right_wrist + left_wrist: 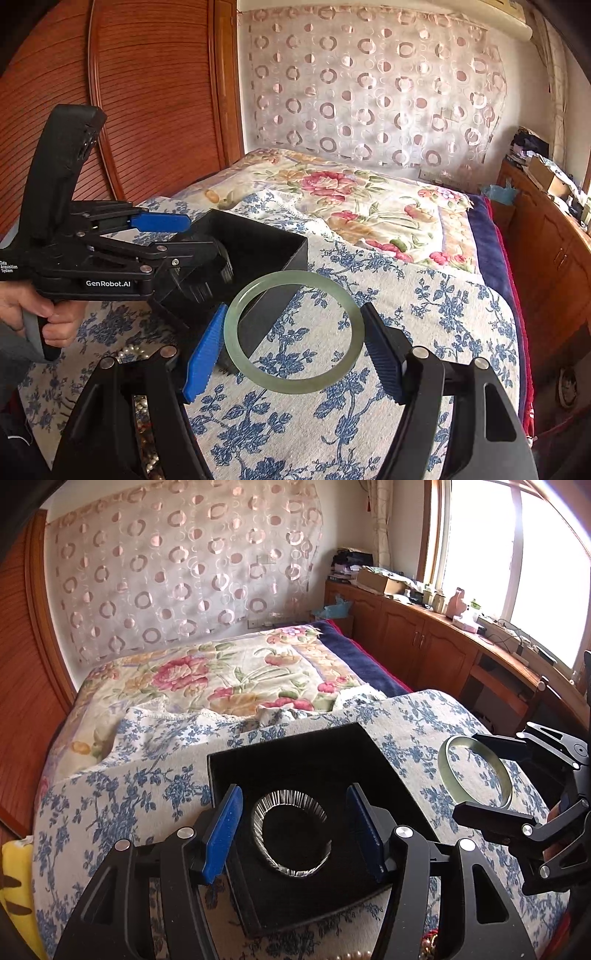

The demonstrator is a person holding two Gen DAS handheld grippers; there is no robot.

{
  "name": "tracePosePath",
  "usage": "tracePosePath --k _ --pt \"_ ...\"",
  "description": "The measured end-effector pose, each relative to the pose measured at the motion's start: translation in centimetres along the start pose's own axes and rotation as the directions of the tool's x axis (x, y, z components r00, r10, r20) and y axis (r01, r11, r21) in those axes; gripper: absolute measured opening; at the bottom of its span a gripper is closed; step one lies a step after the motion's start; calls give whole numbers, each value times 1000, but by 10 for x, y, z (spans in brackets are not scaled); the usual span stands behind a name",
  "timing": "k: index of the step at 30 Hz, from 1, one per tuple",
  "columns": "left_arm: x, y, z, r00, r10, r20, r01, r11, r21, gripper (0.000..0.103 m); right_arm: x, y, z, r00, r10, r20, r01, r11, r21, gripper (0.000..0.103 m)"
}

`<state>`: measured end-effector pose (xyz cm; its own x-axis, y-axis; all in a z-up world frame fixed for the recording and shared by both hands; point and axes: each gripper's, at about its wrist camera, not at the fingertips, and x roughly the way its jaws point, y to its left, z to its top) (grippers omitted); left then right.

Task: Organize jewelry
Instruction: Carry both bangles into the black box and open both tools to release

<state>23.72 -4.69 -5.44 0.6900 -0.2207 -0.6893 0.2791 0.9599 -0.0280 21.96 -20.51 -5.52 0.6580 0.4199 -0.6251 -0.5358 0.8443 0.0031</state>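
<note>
Bedroom: bed [424,332] under blue-flowered cloth carries a black box [295,760]. Left gripper [295,830] hangs over the box, jaws released around a silver bangle [291,834] lying inside. Right gripper [291,354], beside the box, is clenched on a pale green bangle [293,330], held above the cloth.

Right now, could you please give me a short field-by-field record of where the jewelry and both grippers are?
surface: bed with blue floral cloth
black box: open, on the cloth
silver bangle: lying inside the box
left gripper: over the box, jaws either side of the silver bangle, pads apart from it
green bangle: held up off the cloth
right gripper: closed on the green bangle, beside the box
pearls: loose on the cloth, near edge
</note>
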Motion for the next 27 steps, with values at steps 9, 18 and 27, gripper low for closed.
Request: tracePosePath --k 9,18,27 --pt "-27 22 -3 999 24 49 -23 999 -25 62 14 16 13 1000 15 2 -15 1000 -26 74" --pt "-56 64 -29 995 83 57 -77 992 -104 63 52 54 37 998 60 -36 -64 990 -127 74" --pt "-67 76 -47 995 83 54 -75 988 -132 63 93 68 35 986 90 -143 -109 986 -129 75"
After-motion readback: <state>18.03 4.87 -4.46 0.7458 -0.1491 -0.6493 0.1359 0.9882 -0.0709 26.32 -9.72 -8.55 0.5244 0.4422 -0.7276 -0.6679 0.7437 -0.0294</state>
